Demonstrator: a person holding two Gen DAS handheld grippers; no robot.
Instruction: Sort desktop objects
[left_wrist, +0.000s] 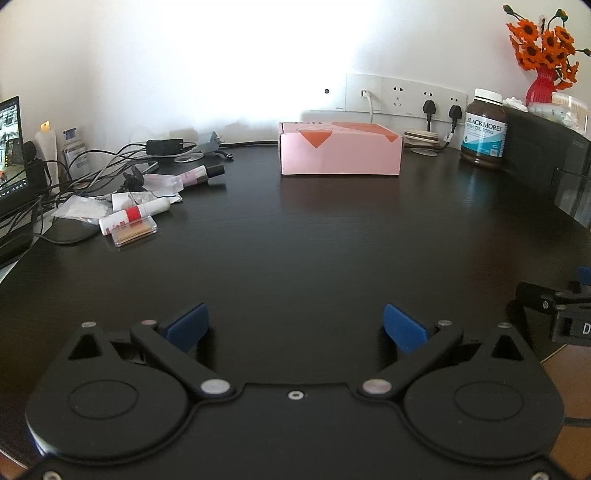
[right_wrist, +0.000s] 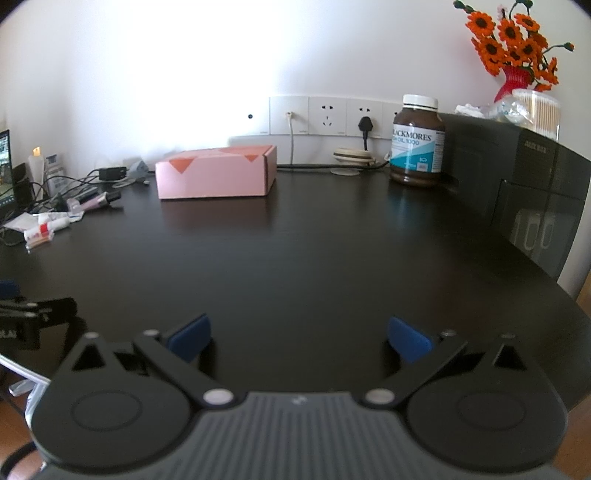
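At the bottom of the left wrist view the left gripper (left_wrist: 295, 325) hangs low over the dark tabletop (left_wrist: 295, 240), its jaws spread wide with nothing between the blue pads (left_wrist: 186, 326). The right gripper (right_wrist: 299, 338) fills the bottom of its own view the same way, jaws spread and empty; part of it also shows at the right edge of the left wrist view, and part of the left gripper shows at the left edge of the right wrist view. The middle of the tabletop is bare.

Farther back, at the left of both frames, lies a loose cluster of small things: a clear plastic case (left_wrist: 133, 232) nearest, a white tube with a red band (left_wrist: 135, 215) touching it just behind, crumpled white wrappers (left_wrist: 83, 210), and a pink-and-black tube (left_wrist: 205, 174) beyond those. Black cables (left_wrist: 74, 170) tangle around them, running toward a laptop screen (left_wrist: 9, 147) at the left edge.

Near the centre of the frame, close to the wall, sits a closed pink box (left_wrist: 340, 153) with orange triangles. To its right stands a brown fish oil bottle (left_wrist: 484, 127) with a white cap, just beside a black cabinet (right_wrist: 517, 177) at the right edge. A red vase of orange flowers (right_wrist: 513, 48) stands on top of the cabinet in the upper right corner. Wall sockets (left_wrist: 404, 98) with plugs line the wall behind the box
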